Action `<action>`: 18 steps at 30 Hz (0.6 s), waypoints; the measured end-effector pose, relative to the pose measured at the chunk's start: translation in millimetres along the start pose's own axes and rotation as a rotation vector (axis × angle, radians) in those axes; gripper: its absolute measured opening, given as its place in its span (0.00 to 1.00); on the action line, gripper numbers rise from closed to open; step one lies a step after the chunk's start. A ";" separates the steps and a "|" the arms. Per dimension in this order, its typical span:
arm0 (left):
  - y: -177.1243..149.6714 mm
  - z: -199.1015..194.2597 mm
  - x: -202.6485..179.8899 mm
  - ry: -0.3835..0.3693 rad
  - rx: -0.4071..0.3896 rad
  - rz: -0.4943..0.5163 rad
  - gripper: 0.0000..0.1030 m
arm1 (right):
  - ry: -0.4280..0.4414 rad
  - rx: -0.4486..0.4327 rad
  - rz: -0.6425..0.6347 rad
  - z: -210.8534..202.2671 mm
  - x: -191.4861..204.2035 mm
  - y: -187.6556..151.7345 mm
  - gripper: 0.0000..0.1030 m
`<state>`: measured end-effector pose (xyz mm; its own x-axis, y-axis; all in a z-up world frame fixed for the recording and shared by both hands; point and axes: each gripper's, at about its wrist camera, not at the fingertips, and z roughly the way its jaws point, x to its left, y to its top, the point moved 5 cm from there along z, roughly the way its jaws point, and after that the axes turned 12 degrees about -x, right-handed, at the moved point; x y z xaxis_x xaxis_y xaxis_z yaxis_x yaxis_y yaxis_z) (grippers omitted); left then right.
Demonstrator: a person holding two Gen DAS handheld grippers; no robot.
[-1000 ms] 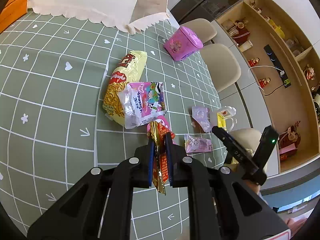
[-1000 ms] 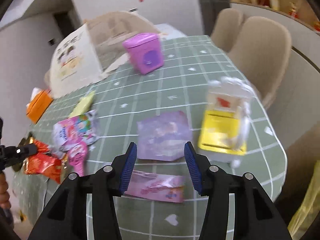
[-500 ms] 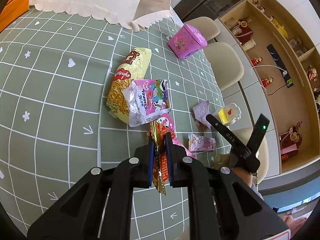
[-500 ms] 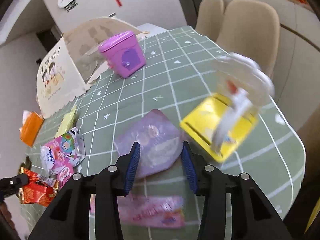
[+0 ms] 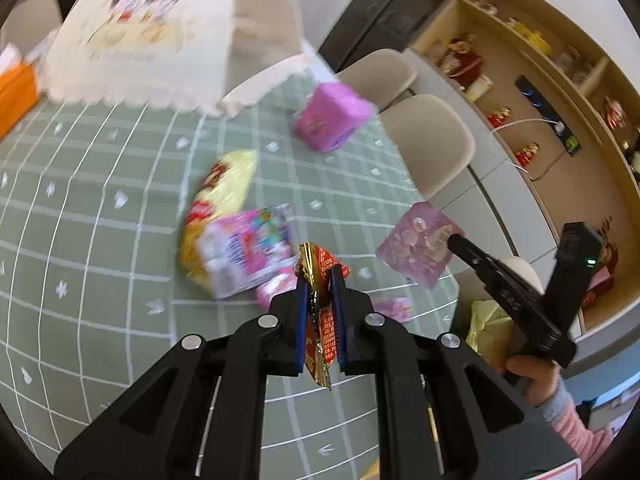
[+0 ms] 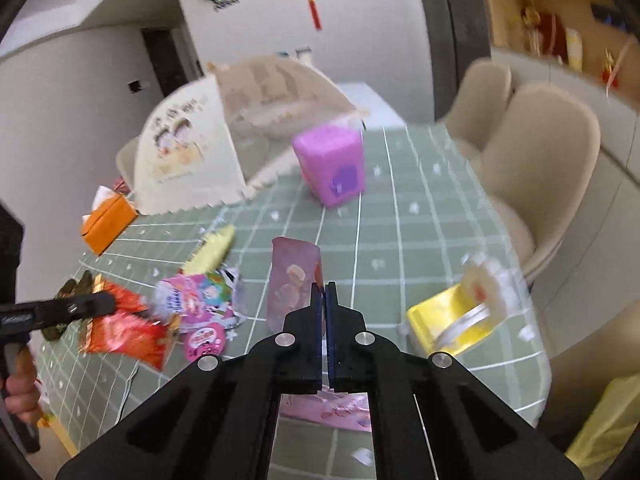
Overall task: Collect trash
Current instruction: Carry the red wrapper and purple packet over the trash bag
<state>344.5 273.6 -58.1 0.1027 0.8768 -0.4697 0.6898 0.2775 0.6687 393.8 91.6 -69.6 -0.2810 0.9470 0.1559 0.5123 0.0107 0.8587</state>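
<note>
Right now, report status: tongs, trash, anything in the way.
Left tongs shut on red wrapper. Right tongs shut on purple packet, lifted. More wrappers on table. Nothing blocking.

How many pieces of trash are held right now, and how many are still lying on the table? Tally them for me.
Held, 2: red and gold wrapper in the left hand-held gripper; pale purple packet in the right hand-held gripper.
On the table, 5: yellow snack bag, pink printed bag, round pink wrapper, pink flat wrapper, yellow and white package.
Total: 7
</note>
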 end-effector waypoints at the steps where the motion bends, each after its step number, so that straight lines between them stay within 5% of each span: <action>1: 2.6 -1.7 -10.9 -0.005 -0.013 0.021 0.10 | 0.000 -0.015 -0.021 -11.8 -0.8 5.9 0.04; 18: -6.3 -14.9 -222.5 -0.289 -0.112 0.160 0.10 | -0.142 -0.196 -0.067 -203.2 -107.2 24.1 0.04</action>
<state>306.7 82.6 50.9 0.4128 0.7699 -0.4867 0.5673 0.2008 0.7987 271.3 -74.9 33.5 -0.1852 0.9820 0.0369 0.3252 0.0258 0.9453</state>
